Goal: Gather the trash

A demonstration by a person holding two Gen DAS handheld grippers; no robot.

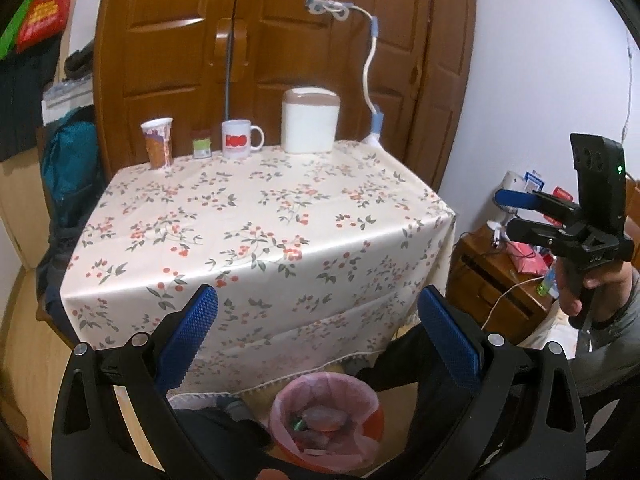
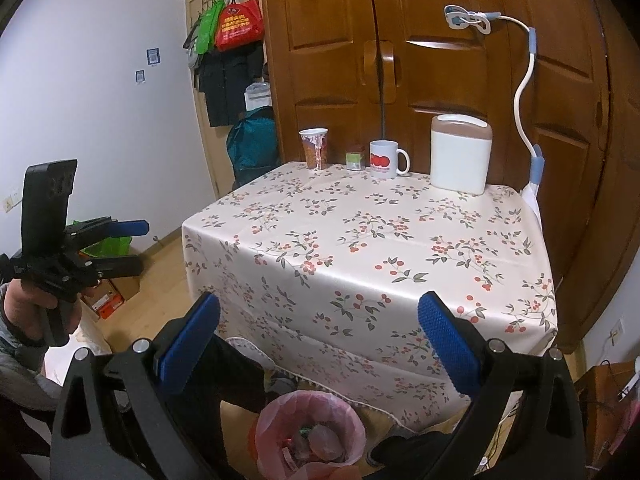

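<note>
Trash bin (image 1: 326,420) sits below both wide-spread, empty grippers: left gripper (image 1: 316,344), right gripper (image 2: 320,344).

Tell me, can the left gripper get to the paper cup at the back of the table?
Probably yes. The left gripper is open and empty, and nothing stands on the tablecloth before the paper cup.

I'm seeing a cream tablecloth (image 1: 256,216) printed with red berries and grey-green leaves. I'm noting a white mug (image 1: 239,139) with red lettering, a white canister (image 1: 309,122) with a brown lid, and a paper cup (image 1: 158,142) patterned in orange and purple. The bin (image 1: 325,420) is showing a pink liner over a red rim. Both grippers are showing black frames and blue textured pads (image 2: 448,344).
</note>
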